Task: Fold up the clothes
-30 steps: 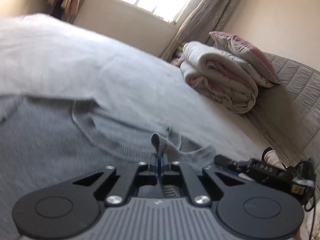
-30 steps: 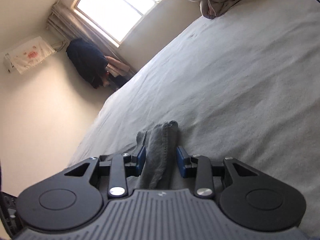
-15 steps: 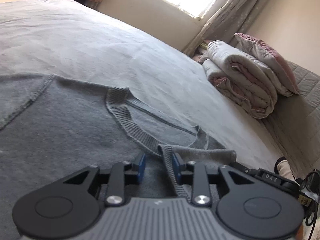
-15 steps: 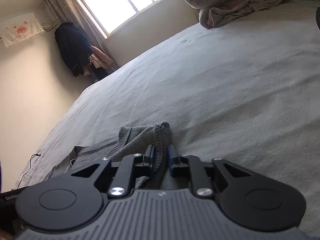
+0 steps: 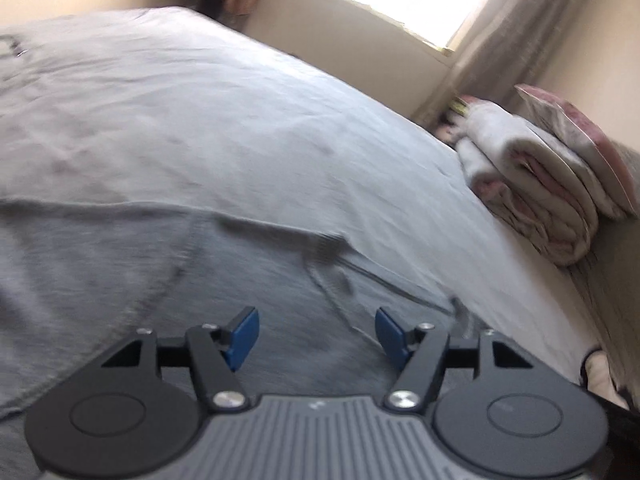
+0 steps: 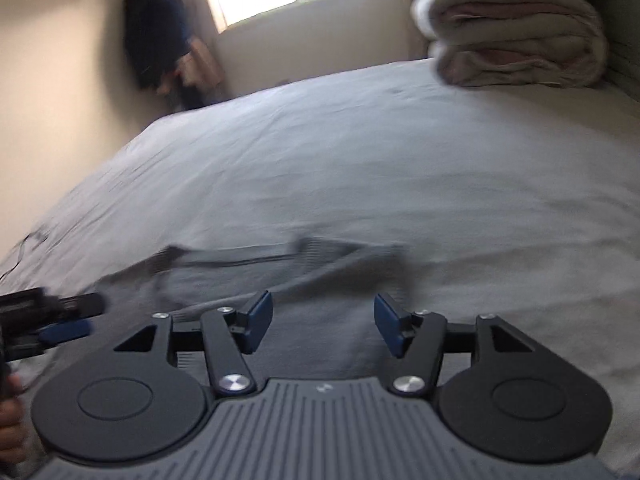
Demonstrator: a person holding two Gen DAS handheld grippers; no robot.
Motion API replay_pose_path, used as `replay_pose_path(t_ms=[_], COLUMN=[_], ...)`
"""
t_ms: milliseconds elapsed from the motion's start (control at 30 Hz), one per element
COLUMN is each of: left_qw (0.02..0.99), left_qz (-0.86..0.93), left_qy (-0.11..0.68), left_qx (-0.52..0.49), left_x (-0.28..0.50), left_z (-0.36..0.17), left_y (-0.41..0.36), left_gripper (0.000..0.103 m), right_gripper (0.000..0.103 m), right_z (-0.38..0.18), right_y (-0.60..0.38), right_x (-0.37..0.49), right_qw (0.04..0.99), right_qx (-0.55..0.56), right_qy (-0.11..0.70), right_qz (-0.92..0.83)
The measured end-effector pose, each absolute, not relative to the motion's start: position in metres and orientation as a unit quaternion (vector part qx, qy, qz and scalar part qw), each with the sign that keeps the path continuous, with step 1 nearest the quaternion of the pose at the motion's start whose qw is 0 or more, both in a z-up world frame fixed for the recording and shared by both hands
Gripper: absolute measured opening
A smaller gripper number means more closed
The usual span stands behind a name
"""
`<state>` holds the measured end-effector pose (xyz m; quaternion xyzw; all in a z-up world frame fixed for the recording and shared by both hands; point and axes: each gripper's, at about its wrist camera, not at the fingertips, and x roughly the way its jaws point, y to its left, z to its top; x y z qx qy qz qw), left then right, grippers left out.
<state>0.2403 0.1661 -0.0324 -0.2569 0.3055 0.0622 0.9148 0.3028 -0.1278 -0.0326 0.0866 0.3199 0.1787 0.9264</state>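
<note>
Both grippers, left (image 5: pixel 317 332) and right (image 6: pixel 323 323), gape wide and hold nothing above the grey sweater (image 5: pixel 120 280), which lies flat on the near bed (image 5: pixel 240 120), collar far, no fold discernible through blur.

Grey knit sweater (image 5: pixel 168 280), matt cloth.

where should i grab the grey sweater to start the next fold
Judging from a blurred view, take the grey sweater at its shoulder edge beside the ribbed collar, coming in low from the near side. It lies flat on the bed sheet, so only an edge gives a pinch. The left hand-held gripper and right hand-held gripper are both open above it.
</note>
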Motion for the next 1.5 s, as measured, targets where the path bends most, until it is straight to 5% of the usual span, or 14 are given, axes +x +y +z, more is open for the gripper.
replay_pose_path(t_ms=[133,800,1067,1500], left_qw=[0.918,0.848,0.866,0.929], left_qz=[0.095,0.384,0.343,0.193], left_qy=[0.288,0.334,0.334,0.237], left_qx=[-0.254,-0.146,-0.144,-0.211], left_x=[0.233,0.202,0.203,0.185], left_z=[-0.024,-0.041,-0.042,0.01], left_y=[0.186,0.291,0.282,0.251], left_gripper=[0.065,0.066,0.005,0.003], right_gripper=[0.073,0.073,0.073,0.073], right_z=[-0.009,-0.078,-0.078,-0.074], right_y=[-0.083,-0.043,-0.041,-0.058], right_x=[0.296,0.316,0.313,0.319], right_qw=[0.907,0.899,0.9,0.854], right_qx=[0.109,0.15,0.142,0.257], right_qy=[0.313,0.312,0.311,0.335], right_qz=[0.258,0.269,0.27,0.302])
